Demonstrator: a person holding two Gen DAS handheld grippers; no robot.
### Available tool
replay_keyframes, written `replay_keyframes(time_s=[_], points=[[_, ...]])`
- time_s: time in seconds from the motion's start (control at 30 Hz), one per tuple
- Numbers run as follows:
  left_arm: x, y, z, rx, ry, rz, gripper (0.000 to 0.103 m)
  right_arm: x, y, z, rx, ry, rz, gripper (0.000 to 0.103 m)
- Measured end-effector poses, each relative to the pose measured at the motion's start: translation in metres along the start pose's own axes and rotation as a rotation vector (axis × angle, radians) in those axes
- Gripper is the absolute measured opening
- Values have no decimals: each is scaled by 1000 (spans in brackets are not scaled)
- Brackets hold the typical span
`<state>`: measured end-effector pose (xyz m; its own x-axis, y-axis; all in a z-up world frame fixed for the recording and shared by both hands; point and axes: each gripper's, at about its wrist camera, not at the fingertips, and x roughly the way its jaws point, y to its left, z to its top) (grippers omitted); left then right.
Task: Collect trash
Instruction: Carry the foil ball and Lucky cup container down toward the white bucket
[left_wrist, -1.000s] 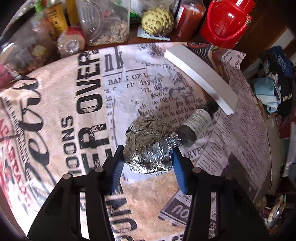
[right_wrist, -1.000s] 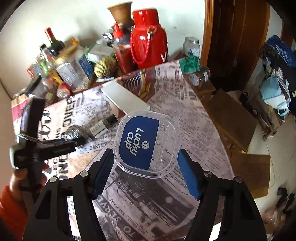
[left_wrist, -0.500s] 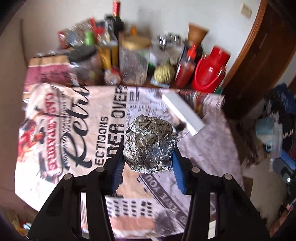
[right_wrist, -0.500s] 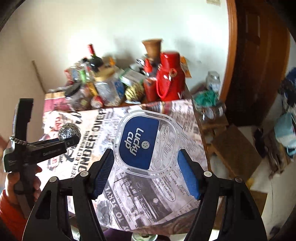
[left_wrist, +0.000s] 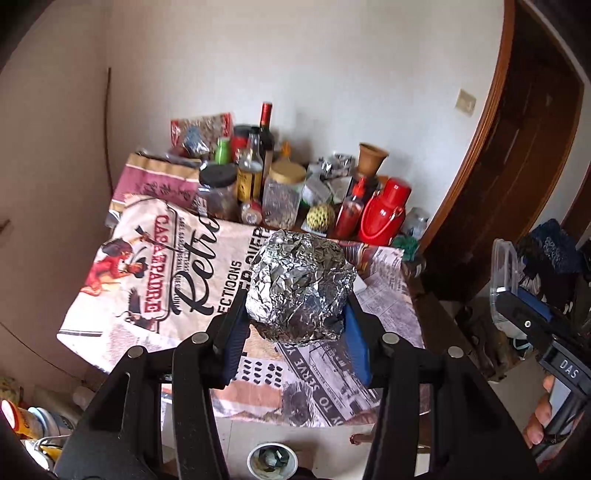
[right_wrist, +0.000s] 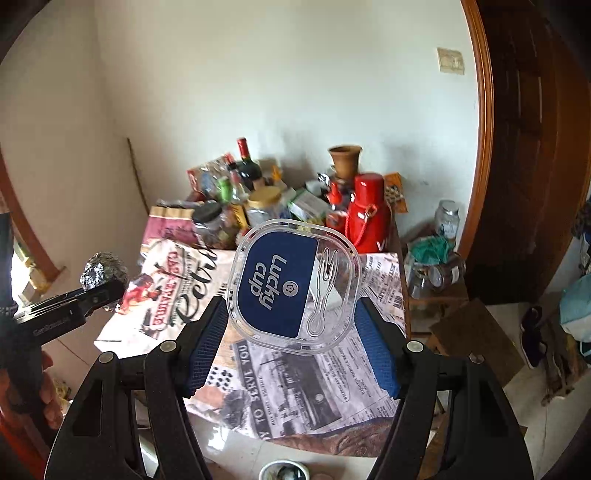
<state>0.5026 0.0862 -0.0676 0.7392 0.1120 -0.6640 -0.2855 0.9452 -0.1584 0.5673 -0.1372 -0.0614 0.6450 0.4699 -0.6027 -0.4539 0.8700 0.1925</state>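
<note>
A crumpled ball of aluminium foil sits clamped between the blue pads of the left gripper, held in the air above a table, at the centre of the left wrist view. In the right wrist view the same foil ball appears small at about 9 o'clock, at the tip of the black left tool, with part of a hand and an orange sleeve below it.

The right gripper grips a clear plastic lid by its edges (a dark blue label reads "Lucky cup", and a moulded fork shape lies beside it). The lid is also held up off the table, tilted toward the camera.

Below both pieces of trash lies a tablecloth printed like old newspaper, with a red "Casa Padre" emblem toward 9 o'clock. At 12 o'clock, along the far table edge against a white wall, stand a red thermos jug, a dark wine bottle, a red sauce bottle, a gold-lidded jar and a terracotta pot. A dark wooden door frame curves at 3 o'clock.
</note>
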Motion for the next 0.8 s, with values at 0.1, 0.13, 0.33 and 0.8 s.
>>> replay_keyframes(time_s=[0.1,0.13,0.33,0.8], points=[[-27,4,-8,6,-30,-18,48,-17,12,-6,-2,-30,-7,67],[-33,5,-11,9,-36,-26,48,-25,17,-10,-3,-39,-13,67],[-80,20,-33,59,-82,-75,48,-65,51,-36,6,-80,-51,67],[-164,68,-131,141,-15,-150,48,-125,125,-131,65,-8,-117,67]])
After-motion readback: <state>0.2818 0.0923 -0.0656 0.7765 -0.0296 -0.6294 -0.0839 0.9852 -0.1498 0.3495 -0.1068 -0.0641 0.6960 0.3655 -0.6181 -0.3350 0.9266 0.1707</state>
